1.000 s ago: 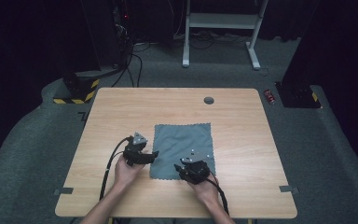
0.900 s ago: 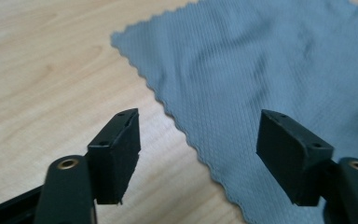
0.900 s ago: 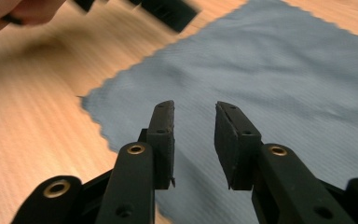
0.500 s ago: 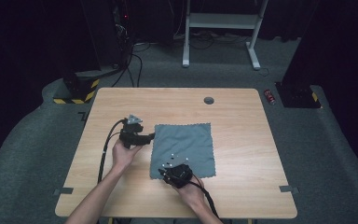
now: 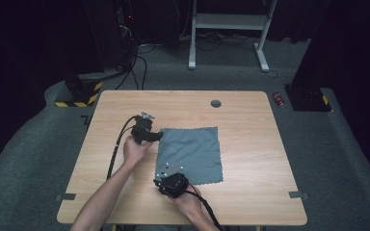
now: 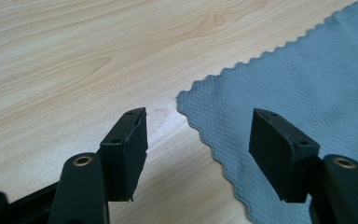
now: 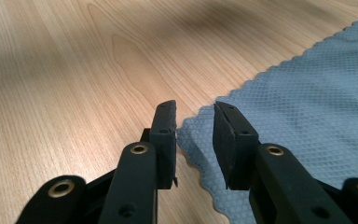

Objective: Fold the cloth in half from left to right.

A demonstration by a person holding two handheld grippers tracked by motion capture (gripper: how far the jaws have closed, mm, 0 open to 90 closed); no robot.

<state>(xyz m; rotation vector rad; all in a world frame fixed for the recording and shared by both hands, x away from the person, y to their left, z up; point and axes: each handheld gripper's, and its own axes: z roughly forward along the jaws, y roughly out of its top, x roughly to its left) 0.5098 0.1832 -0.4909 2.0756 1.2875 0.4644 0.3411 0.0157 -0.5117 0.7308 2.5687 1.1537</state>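
Cloth, grey with a scalloped edge, lies flat in the middle of the table, a touch below centre of the high view. Left gripper sits at the cloth's upper-left corner, and in its own view the fingers stand wide apart, straddling that corner without touching it. Right gripper is low at the cloth's lower-left corner; its fingers are only narrowly parted, the corner between them, not pinched.

— What lies between the jaws of the right gripper?
— A scalloped corner of the grey cloth, on the wooden table. The jaws stand slightly apart.
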